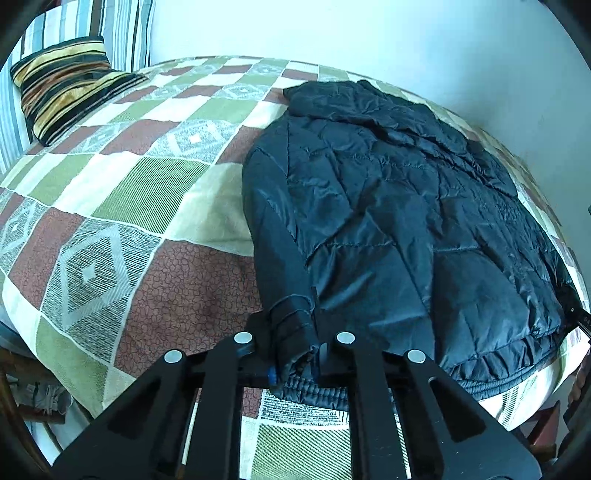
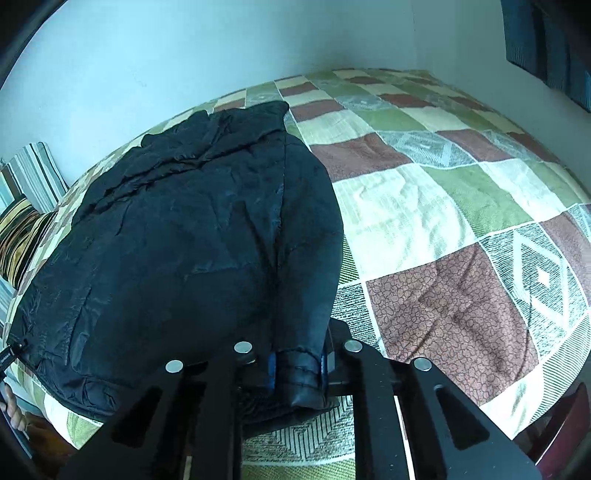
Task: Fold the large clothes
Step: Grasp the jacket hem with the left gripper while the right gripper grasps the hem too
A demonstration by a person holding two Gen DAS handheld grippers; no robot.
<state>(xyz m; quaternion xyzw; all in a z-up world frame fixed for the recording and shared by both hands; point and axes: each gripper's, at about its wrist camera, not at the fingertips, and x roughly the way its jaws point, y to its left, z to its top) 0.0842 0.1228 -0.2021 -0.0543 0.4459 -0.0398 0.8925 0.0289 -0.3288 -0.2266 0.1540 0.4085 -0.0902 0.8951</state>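
- A bed fills both views, covered by a patchwork bedspread [image 1: 122, 206] of green, cream and brown-red squares with grey diamond panels; a pale wall [image 1: 332, 33] rises behind it.
- At the far left corner in the left wrist view a striped cushion [image 1: 62, 85] in gold, black and brown leans against a larger striped pillow [image 1: 122, 26], which the frame's round edge cuts off.
- A dark quilted jacket [image 1: 399, 221] lies spread flat on the bedspread, its hem toward the cameras and its collar end toward the wall.
- The left gripper [image 1: 295, 354] is closed on the cuff of one sleeve [image 1: 291, 325], which lies along the jacket's side; the cuff bunches between the fingers and hides most of their inner faces, only a small blue pad edge showing.
- The right gripper [image 2: 297, 369] is clamped on the other sleeve cuff [image 2: 299, 380] at the jacket's opposite side, blue pads pressed against both sides of the fabric.
- The jacket's near hem [image 2: 74, 384] hangs slightly over the bed's edge; part of it is hidden behind the black gripper frames.
- A small tag or pull [image 2: 11, 354] at the jacket's corner is too blurred to read.
- In the right wrist view a dark blue shape [image 2: 546, 40] at the upper right is cut off and hard to identify.
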